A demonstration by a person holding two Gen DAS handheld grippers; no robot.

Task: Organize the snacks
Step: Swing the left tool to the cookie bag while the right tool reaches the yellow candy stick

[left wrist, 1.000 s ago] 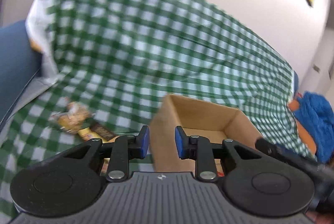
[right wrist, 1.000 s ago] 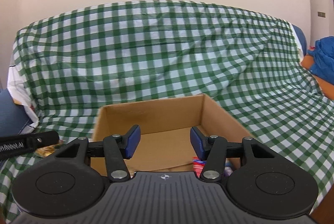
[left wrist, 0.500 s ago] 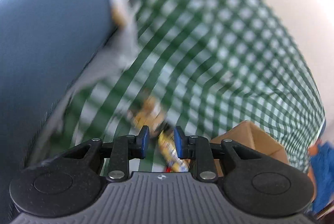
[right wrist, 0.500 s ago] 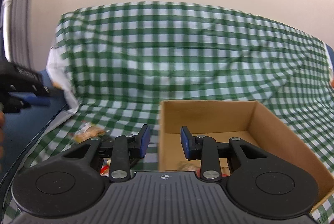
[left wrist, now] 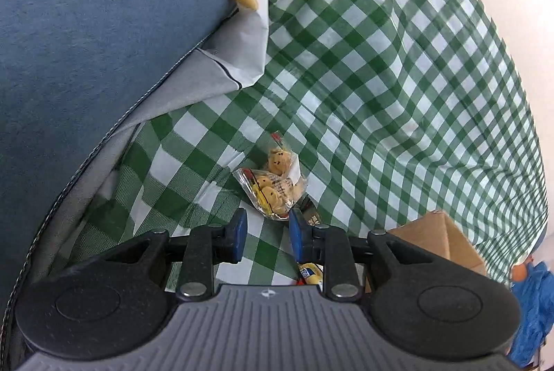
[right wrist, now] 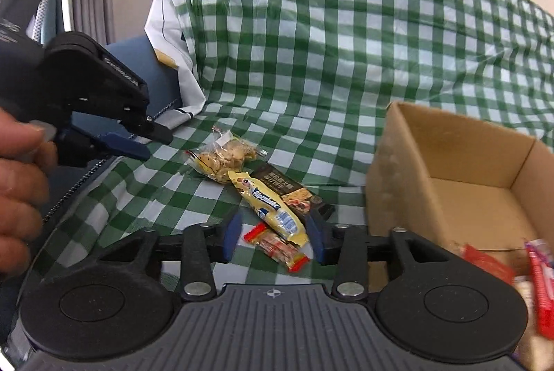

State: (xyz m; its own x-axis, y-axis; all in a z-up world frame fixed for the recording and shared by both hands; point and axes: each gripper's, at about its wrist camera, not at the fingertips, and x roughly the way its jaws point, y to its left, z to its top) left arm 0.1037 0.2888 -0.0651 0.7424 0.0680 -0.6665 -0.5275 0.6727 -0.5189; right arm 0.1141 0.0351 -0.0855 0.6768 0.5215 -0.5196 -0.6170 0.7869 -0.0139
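checked cloth (right wrist: 311,66), snacks (right wrist: 270,208) beside box (right wrist: 446,163)

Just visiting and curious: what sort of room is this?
Probably a living room at home: a sofa draped in a green checked cloth, a blue cushion beside it, and wrapped snacks lying by a cardboard box.
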